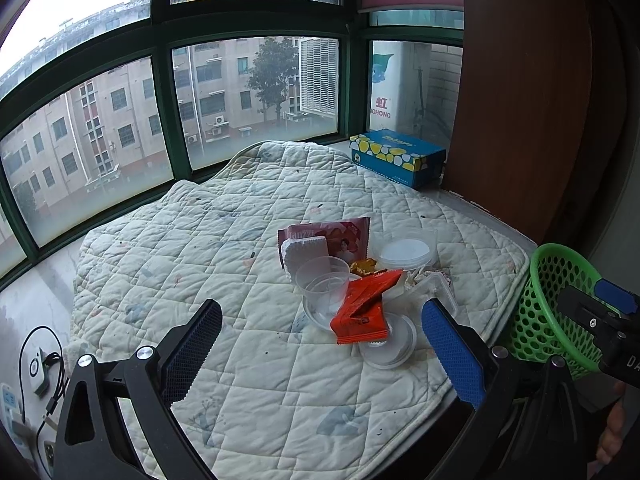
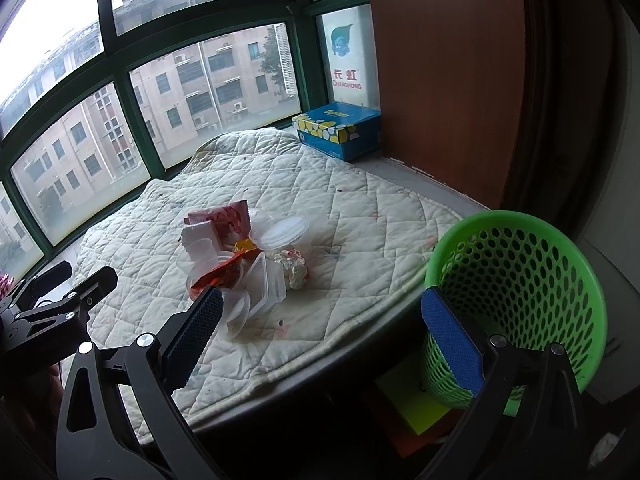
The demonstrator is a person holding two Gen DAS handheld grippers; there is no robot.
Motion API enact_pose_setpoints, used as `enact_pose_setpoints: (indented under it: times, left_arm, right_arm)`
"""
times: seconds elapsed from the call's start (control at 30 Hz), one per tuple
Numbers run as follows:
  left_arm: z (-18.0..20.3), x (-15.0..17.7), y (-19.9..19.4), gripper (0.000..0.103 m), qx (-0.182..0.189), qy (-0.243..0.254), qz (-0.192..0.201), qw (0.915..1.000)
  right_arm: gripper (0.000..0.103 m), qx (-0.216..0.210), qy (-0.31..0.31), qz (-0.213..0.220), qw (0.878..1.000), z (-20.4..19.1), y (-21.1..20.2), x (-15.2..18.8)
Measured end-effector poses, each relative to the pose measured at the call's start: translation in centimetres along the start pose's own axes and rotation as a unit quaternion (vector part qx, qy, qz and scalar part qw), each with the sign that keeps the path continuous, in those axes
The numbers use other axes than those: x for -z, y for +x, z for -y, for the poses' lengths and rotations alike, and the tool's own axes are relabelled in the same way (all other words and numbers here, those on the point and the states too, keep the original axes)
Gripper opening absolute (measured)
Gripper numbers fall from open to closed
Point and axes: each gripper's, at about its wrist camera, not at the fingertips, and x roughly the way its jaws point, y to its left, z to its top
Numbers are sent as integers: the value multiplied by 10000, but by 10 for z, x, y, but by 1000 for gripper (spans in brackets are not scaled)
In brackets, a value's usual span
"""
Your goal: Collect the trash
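Observation:
A pile of trash lies on the quilted pad [image 1: 192,240]: an orange wrapper [image 1: 364,308], nested clear cups [image 1: 326,284], a pink snack bag [image 1: 340,236], a white foam piece [image 1: 306,254], a lidded round tub [image 1: 404,252], a clear lid [image 1: 390,346] and a clear box [image 1: 438,286]. My left gripper [image 1: 324,340] stands open just short of the pile, empty. My right gripper [image 2: 324,332] is open and empty too, between the pile [image 2: 236,264] and the green mesh basket [image 2: 520,280]. A crumpled paper ball [image 2: 294,266] lies at the pile's right.
The basket [image 1: 554,312] stands off the pad's right edge, below the ledge. A blue tissue box [image 1: 396,156] sits at the back right by a brown wooden panel [image 1: 520,100]. Windows close the far side. A charger with cables [image 1: 38,372] lies at the left.

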Motion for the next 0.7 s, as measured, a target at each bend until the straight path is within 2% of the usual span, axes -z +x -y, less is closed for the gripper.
enact_pose_setpoints:
  times: [0.7]
  left_arm:
    - [-6, 1, 9, 97, 2, -113, -121, 9999]
  right_arm:
    - [98, 1, -20, -65, 10000, -2, 7, -1]
